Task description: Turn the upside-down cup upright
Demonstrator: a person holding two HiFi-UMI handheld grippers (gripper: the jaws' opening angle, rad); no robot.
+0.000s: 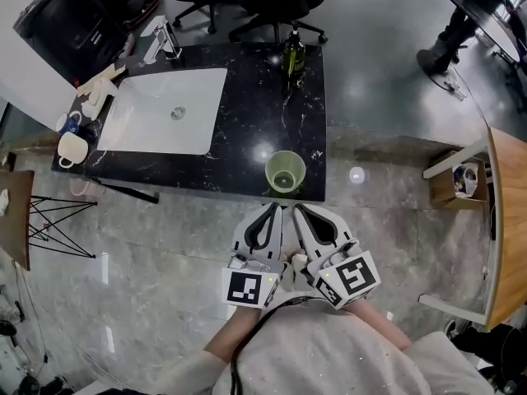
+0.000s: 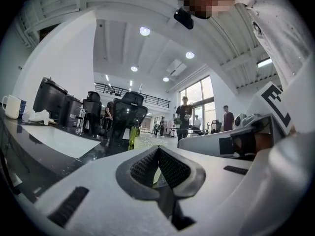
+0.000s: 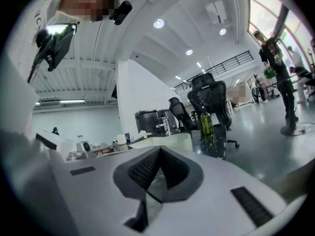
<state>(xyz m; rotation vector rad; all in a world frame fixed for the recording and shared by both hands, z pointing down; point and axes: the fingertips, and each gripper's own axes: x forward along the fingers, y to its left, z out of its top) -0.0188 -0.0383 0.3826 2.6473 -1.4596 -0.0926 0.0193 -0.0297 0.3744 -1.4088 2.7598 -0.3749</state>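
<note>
Left tool (image 1: 275, 209) and right tool (image 1: 298, 209) hover bottom centre, both pinched together and empty. Cup (image 1: 286, 171) stands upright on the surface (image 1: 263, 113). Job looks done, so simply retreat.

Top: black marbled surface (image 1: 247, 130), white sink (image 1: 165, 109) inset
Front edge: green cup (image 1: 286, 171), mouth up
Far edge: green bottle (image 1: 294, 53)
Left corner: white mug (image 1: 72, 148)

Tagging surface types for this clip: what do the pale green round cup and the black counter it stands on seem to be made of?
The pale green round cup looks like translucent plastic, possibly tinted glass. Its wall is thin and evenly tinted, and it seems to let light through. The black counter looks like polished stone or a stone-look slab, going by its irregular white veins and glossy sheen.
</note>
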